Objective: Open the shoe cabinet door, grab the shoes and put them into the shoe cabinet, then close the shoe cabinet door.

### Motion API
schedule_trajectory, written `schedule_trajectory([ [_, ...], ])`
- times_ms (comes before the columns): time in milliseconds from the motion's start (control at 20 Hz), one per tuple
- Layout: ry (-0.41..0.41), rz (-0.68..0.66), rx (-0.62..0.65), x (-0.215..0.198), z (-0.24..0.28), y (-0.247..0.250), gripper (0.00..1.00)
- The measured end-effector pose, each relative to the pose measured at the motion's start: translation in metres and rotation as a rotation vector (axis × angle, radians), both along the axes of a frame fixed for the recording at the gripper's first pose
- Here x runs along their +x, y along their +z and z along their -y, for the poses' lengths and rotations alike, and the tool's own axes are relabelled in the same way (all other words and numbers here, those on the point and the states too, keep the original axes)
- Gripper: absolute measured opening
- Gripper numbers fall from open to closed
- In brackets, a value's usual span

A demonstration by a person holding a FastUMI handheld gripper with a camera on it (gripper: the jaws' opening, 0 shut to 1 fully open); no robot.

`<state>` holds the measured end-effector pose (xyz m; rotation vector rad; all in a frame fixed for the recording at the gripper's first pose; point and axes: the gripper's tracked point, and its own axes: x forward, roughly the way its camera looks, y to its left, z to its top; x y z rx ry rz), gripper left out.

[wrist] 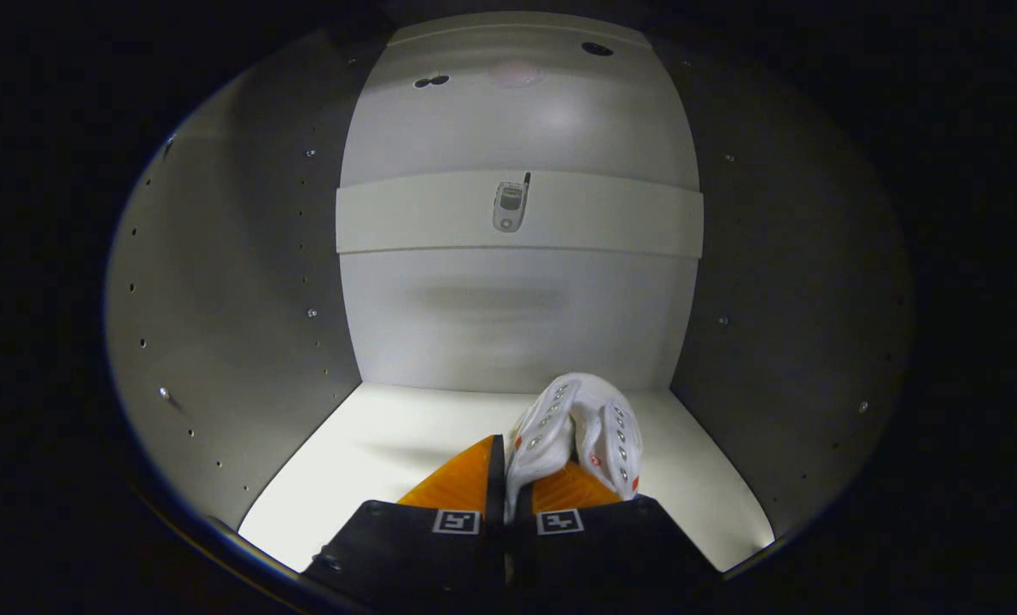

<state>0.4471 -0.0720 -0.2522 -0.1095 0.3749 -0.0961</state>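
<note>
While the hand-held gripper [503,478] pinched the white shoe [575,427] with fingers nearly closed inside the cabinet [218,299], lowering it flat onto the shelf floor [371,461] before release seemed wise.

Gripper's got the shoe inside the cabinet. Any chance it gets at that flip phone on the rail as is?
Probably not as is: the gripper is shut on the white shoe, so its fingers are occupied. The flip phone sits on the back rail, well beyond and above, with open space between.
</note>
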Motion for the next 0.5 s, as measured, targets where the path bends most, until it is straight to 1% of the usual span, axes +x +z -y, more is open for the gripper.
schedule_trajectory([
  [150, 0.022, -0.008, -0.008, -0.010, -0.010, 0.002, 0.28],
  [250, 0.029, -0.006, -0.019, -0.018, -0.017, 0.007, 0.38],
  [450, 0.018, -0.011, -0.012, -0.035, -0.021, 0.012, 0.55],
  [500, 0.016, 0.000, -0.006, -0.039, -0.022, 0.018, 0.55],
])
